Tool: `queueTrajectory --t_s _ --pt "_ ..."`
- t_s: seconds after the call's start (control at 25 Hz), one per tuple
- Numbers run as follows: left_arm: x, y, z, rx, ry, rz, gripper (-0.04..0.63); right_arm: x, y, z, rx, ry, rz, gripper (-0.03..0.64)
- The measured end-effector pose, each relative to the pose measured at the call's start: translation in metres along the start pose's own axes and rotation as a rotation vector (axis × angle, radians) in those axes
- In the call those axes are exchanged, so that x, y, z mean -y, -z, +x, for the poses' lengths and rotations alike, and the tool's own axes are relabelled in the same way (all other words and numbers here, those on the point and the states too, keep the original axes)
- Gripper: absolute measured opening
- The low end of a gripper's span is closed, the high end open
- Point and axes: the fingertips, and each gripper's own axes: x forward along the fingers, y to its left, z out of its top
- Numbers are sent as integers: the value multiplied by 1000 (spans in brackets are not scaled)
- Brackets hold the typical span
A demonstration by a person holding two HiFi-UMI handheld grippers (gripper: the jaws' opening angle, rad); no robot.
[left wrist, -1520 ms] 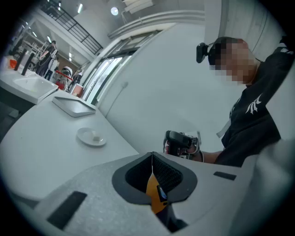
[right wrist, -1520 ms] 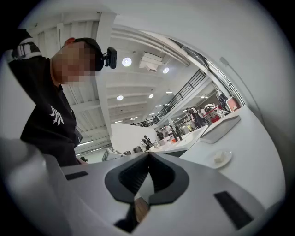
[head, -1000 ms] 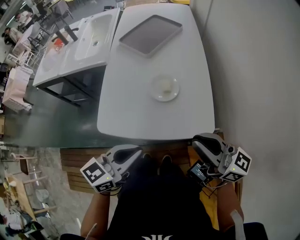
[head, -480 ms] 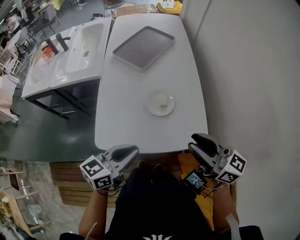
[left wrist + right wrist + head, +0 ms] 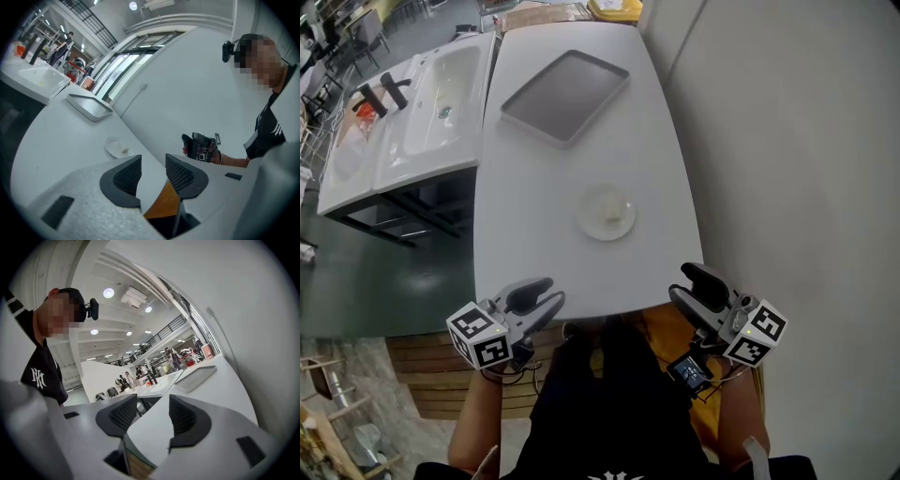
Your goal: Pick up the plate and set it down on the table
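Note:
A small white plate (image 5: pixel 606 214) with a pale bit of food on it lies on the white table (image 5: pixel 534 244), right of the middle; it also shows in the left gripper view (image 5: pixel 117 146). My left gripper (image 5: pixel 546 292) hovers at the table's near edge, left of the plate. Its jaws are opening, with nothing between them (image 5: pixel 152 161). My right gripper (image 5: pixel 686 284) is at the near right corner, well short of the plate. Its jaws are opening too, and only the table edge shows through the gap (image 5: pixel 153 401).
A grey tray (image 5: pixel 565 97) lies at the table's far end. A white sink unit (image 5: pixel 412 112) stands to the left across a gap. A pale wall (image 5: pixel 787 141) runs close along the table's right side. Wooden slats (image 5: pixel 422 375) are under my feet.
Both grippers' jaws have gone from shut to apart. Both have come up closer to the table's near edge. The plate has stayed where it was on the table.

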Motion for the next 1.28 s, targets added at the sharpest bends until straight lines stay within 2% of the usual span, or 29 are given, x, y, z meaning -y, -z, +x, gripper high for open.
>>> queueTrajectory --t_s 0.2,0.4,0.56,0.68,0.88,1.04,1.28 --pt "-26 2 21 -35 -47 -85 152 39 17 14 -90 45 51 199" --pt "-68 -3 64 -120 -123 -114 161 107 29 33 -156 71 146 199" --pt "-93 -12 86 -161 -166 -159 163 149 36 61 -253 68 193 191" --pt "-112 -22 101 -187 -185 -185 163 180 39 84 -320 98 218 169" --pt "-144 -27 121 -256 -235 -225 164 208 62 114 -447 107 297 169" --pt "-163 -21 134 -346 -283 -202 169 219 88 125 -533 113 354 173" --pt "-180 -8 146 -480 -336 -154 176 227 107 136 -599 98 415 185"
